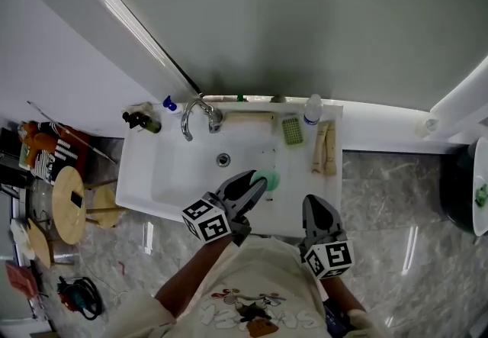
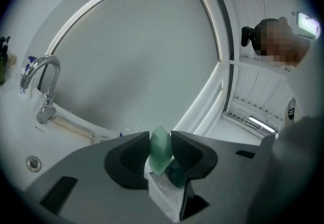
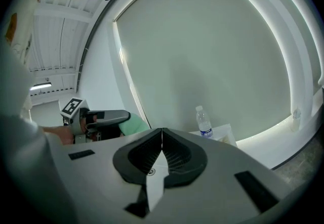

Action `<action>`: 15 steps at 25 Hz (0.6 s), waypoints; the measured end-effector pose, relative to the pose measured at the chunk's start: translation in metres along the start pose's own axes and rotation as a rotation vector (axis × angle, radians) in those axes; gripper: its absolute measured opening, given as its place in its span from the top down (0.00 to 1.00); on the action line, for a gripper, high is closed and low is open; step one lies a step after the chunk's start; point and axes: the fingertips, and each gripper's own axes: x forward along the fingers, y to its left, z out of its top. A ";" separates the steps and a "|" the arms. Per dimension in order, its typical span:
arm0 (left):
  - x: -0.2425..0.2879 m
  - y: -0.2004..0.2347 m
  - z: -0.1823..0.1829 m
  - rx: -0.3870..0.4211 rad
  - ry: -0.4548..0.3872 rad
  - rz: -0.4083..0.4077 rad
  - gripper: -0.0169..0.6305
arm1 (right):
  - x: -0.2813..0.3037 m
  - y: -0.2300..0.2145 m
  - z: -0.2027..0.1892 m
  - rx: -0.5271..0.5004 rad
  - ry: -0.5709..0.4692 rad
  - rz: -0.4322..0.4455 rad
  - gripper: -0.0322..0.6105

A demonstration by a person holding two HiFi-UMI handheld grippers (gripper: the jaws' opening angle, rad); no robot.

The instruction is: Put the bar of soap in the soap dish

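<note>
My left gripper (image 1: 258, 182) is shut on a pale green bar of soap (image 1: 268, 178), held above the right part of the white sink basin (image 1: 175, 176). In the left gripper view the soap (image 2: 160, 149) stands on edge, pinched between the two dark jaws. The green ribbed soap dish (image 1: 292, 130) sits on the sink's back ledge, to the right of the faucet (image 1: 200, 115) and beyond the soap. My right gripper (image 1: 320, 216) hangs at the sink's front right edge, shut and empty (image 3: 162, 142). In its view I see the left gripper with the soap (image 3: 132, 125).
A clear water bottle (image 1: 313, 109) stands right of the dish, with two beige tubes (image 1: 324, 147) lying in front of it. Dark bottles (image 1: 142, 121) stand at the ledge's left corner. The drain (image 1: 223, 159) is mid-basin. A round wooden stool (image 1: 69, 204) stands on the floor at left.
</note>
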 end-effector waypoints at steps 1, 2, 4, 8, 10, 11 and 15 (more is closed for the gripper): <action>0.004 0.002 -0.002 0.007 0.016 -0.010 0.75 | -0.001 0.000 -0.002 -0.001 0.004 -0.001 0.94; 0.008 0.004 -0.005 0.013 0.033 -0.023 0.75 | -0.003 -0.002 -0.004 -0.001 0.008 -0.008 0.94; 0.017 0.009 -0.010 0.032 0.070 -0.045 0.75 | -0.007 -0.007 -0.007 0.002 0.016 -0.027 0.94; 0.032 0.022 -0.011 0.078 0.124 -0.068 0.75 | -0.004 -0.011 -0.011 -0.012 0.028 -0.020 0.94; 0.042 0.029 -0.010 0.098 0.140 -0.075 0.75 | 0.000 -0.013 -0.013 -0.029 0.037 -0.007 0.94; 0.048 0.032 -0.010 0.106 0.147 -0.078 0.75 | 0.002 -0.014 -0.014 -0.037 0.043 -0.006 0.94; 0.065 0.043 -0.016 0.151 0.189 -0.096 0.75 | 0.008 -0.021 -0.021 -0.048 0.061 -0.016 0.94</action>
